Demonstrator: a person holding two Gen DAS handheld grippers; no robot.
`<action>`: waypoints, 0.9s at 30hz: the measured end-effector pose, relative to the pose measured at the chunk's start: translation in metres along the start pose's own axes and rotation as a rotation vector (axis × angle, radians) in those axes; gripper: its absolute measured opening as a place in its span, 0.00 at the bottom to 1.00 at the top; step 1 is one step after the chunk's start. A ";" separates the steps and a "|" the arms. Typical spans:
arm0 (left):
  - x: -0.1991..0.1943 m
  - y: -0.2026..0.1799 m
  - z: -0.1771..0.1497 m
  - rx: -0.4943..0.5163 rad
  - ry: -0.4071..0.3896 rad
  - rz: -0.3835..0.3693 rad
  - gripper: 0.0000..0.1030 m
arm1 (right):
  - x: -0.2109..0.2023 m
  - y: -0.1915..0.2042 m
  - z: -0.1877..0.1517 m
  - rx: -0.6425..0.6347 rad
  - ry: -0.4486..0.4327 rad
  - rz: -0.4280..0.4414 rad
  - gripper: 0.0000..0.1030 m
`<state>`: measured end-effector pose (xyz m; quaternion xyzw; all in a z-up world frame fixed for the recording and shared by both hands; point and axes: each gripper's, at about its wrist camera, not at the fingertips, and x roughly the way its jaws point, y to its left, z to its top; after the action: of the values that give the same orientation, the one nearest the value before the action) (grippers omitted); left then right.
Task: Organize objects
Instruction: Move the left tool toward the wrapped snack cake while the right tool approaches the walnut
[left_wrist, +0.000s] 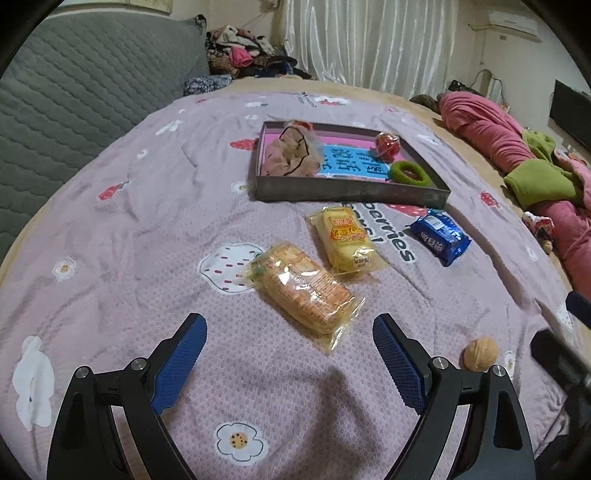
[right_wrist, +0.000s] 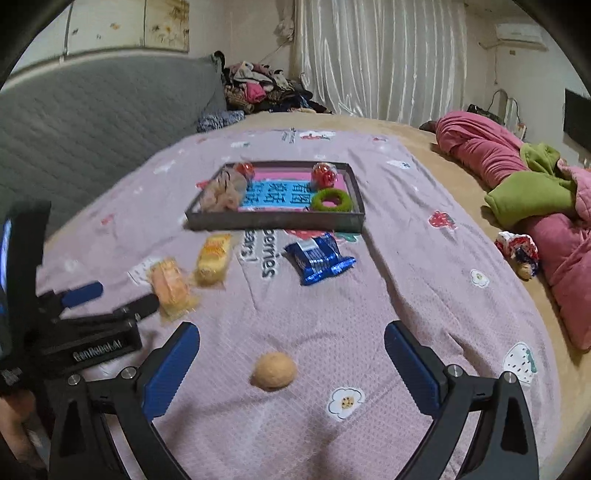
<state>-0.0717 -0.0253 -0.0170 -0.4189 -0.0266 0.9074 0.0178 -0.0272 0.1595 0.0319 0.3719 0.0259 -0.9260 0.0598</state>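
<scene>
Left gripper (left_wrist: 290, 352) spread wide and empty, hovering low over the bed (left_wrist: 110, 229), aimed at the nearest cracker packet (left_wrist: 301, 290) at 12 o'clock, just beyond the blue pads. Right gripper (right_wrist: 291, 362) likewise released and empty, with the walnut (right_wrist: 274, 370) lying on the bedspread between its fingers, untouched.

Judged as the approach stage of a pickup: nothing grasped yet, both grippers lining up on loose items. Next move likely calls for lowering until the pads flank each target, then closing gently, since the walnut may roll and the packet may crinkle and slip.

Left to right on the bedspread: cracker packet, clear wrap over orange-yellow biscuits; yellow cake packet (left_wrist: 345, 240); blue biscuit packet (left_wrist: 441, 236); walnut at 4 o'clock. Farther off at 12 o'clock, dark shallow tray (left_wrist: 347, 192) already holding a bagged plush item, a red ball and a green ring.
</scene>
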 end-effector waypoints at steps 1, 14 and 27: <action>0.003 0.001 0.001 -0.004 0.005 -0.002 0.89 | 0.003 0.001 -0.002 -0.009 0.009 -0.013 0.98; 0.032 -0.004 0.016 -0.065 0.039 -0.001 0.89 | 0.029 0.008 -0.016 -0.036 0.063 -0.056 0.98; 0.056 -0.003 0.022 -0.099 0.078 0.027 0.89 | 0.055 0.011 -0.022 -0.036 0.109 -0.090 0.98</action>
<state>-0.1251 -0.0200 -0.0450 -0.4547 -0.0648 0.8882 -0.0142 -0.0504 0.1457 -0.0221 0.4191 0.0622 -0.9055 0.0232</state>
